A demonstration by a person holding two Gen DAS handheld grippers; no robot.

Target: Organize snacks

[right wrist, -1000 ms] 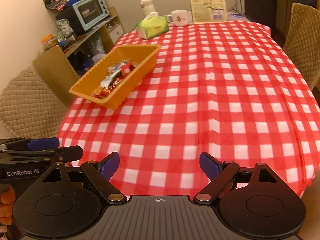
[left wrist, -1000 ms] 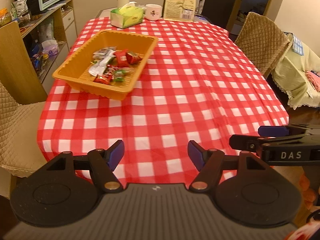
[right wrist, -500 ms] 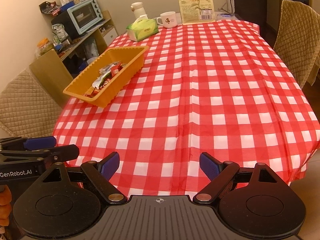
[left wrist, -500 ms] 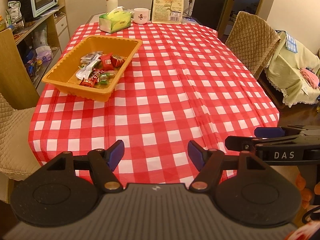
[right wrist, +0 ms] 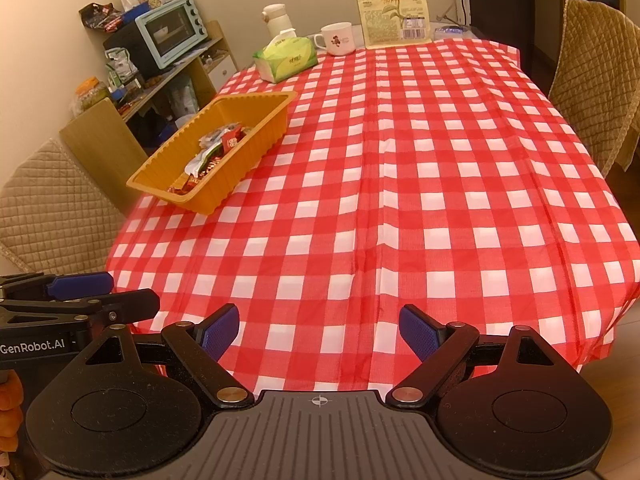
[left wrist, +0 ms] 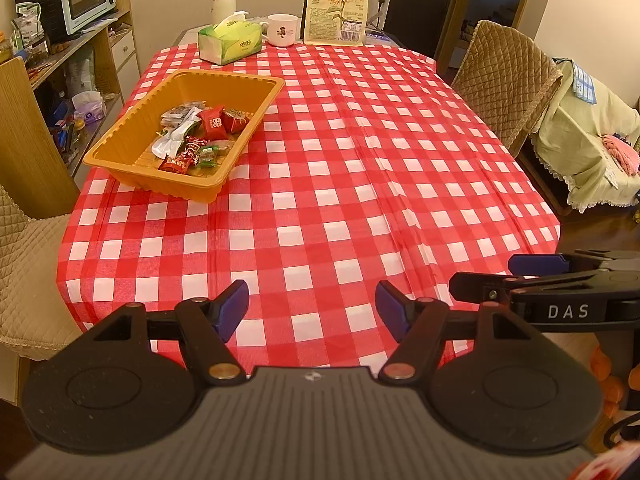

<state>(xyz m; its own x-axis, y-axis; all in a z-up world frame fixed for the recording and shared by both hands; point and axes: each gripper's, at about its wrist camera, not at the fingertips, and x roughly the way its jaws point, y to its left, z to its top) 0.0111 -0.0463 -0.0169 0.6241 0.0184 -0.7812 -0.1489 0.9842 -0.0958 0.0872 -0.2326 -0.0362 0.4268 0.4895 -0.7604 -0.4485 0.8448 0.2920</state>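
Since the snacks already lie heaped in the orange tray near the table's left edge, well away from your left gripper and right gripper, both gaping empty; any careless reach could shove that tray off the cloth.

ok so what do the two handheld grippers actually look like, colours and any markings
Both match: black plastic bodies with two round discs, a ribbed grey centre plate bearing a small crosshair mark, and angled black arms ending in blue textured pads. The left gripper shows "GenRobot.AI" in white on its side in the right wrist view; the right gripper shows "DAS" on its side in the left wrist view.
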